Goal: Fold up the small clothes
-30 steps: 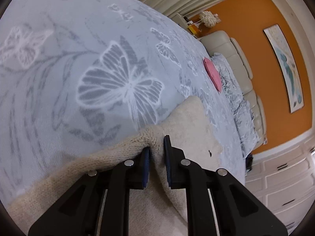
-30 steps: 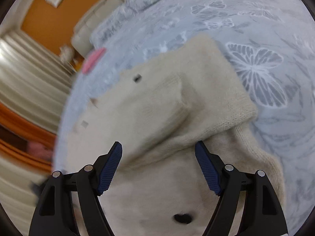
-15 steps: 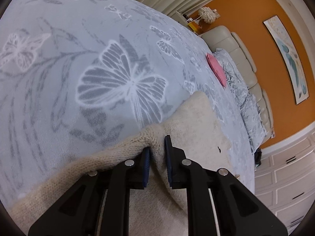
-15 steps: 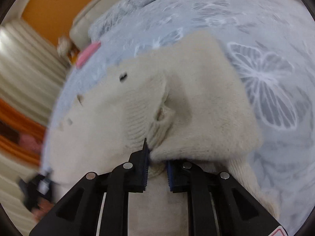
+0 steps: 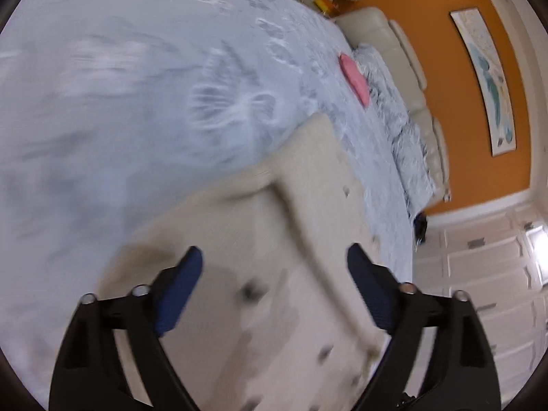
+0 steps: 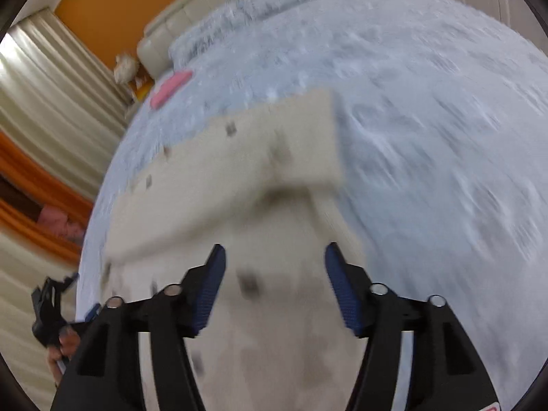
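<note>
Bright, even indoor light; heavy motion blur, fisheye-bent dark edges.

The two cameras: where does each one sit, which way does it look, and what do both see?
Left wrist: on the left gripper, looking down along its opening jaws at the cream sweater on the bed; nothing between them.
Right wrist: on the right gripper, jaws opening over the sweater; a hand shows at lower left.
Shared: sweater, bed, pink item, orange wall.

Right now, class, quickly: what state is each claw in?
Left claw: opening, holding nothing, above the cream sweater.
Right claw: opening, holding nothing, above the same sweater.
</note>
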Tool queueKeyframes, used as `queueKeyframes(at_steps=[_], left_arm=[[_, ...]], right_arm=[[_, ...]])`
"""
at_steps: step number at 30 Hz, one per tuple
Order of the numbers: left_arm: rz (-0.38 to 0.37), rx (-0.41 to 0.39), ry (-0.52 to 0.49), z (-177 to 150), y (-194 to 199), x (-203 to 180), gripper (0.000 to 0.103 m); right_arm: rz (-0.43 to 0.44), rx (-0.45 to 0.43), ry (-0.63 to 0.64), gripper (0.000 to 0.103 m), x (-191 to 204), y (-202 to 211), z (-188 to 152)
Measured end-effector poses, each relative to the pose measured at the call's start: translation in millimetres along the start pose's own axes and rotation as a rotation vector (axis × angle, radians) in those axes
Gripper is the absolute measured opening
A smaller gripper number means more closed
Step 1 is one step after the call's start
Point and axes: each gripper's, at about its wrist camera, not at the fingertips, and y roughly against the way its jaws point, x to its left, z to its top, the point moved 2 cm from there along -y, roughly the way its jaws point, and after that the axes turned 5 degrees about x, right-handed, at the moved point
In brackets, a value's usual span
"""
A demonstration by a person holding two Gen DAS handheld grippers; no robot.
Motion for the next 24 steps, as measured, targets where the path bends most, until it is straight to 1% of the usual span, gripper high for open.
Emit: queueKeyframes(at_steps=[1,3,4,5,8,9,10,12,14,15,16,17,18,19,20,21,23,24], left_arm=[[0.054,0.005,-0.009,-6,23,16,0.087],[0.119,-0.003,-0.021,-16,53,38,0.088],[0.164,0.004,-0.029,-23,67,51,0.088],[0.188,0.014,-0.03,-28,75,59,0.088],[0.195,0.067,-0.034,-47,89,73,0.088],[0.184,0.083,-0.035,-52,90,74,0.09],[0.17,0.103,-0.037,-56,87,74,0.091],[0.153,0.15,-0.025,-64,78,76,0.092],[0.149,0.226,0.015,-77,59,74,0.092],[0.143,0.244,0.019,-80,55,74,0.092],[0.166,0.249,0.012,-81,53,71,0.092],[0.171,0.241,0.009,-80,53,68,0.092],[0.154,0.246,0.014,-81,52,65,0.093],[0.133,0.273,0.022,-82,45,61,0.094],[0.131,0.302,0.028,-83,38,60,0.094],[0.152,0.314,0.027,-83,34,60,0.094],[0.164,0.312,0.016,-84,32,58,0.093],[0.178,0.312,0.011,-85,31,55,0.092]], right_arm=[[-0.014,0.05,-0.012,0.064,-10,6,-19],[-0.027,0.158,-0.061,0.065,-33,15,-55],[-0.021,0.213,-0.097,0.065,-47,19,-75],[-0.018,0.239,-0.114,0.065,-53,24,-91],[0.003,0.288,-0.159,0.065,-69,32,-128],[0.031,0.299,-0.18,0.065,-72,32,-134],[0.078,0.31,-0.21,0.065,-74,31,-141],[0.144,0.323,-0.253,0.065,-72,27,-146],[0.212,0.353,-0.28,0.066,-63,15,-145],[0.229,0.368,-0.287,0.067,-59,11,-144],[0.254,0.389,-0.287,0.067,-52,4,-143],[0.272,0.403,-0.292,0.067,-43,-4,-141],[0.282,0.414,-0.297,0.068,-38,-9,-140],[0.306,0.426,-0.296,0.069,-33,-12,-139],[0.316,0.436,-0.297,0.069,-25,-16,-138],[0.306,0.444,-0.299,0.069,-23,-18,-137],[0.275,0.463,-0.284,0.069,-15,-26,-134],[0.266,0.462,-0.279,0.064,-14,-25,-134]])
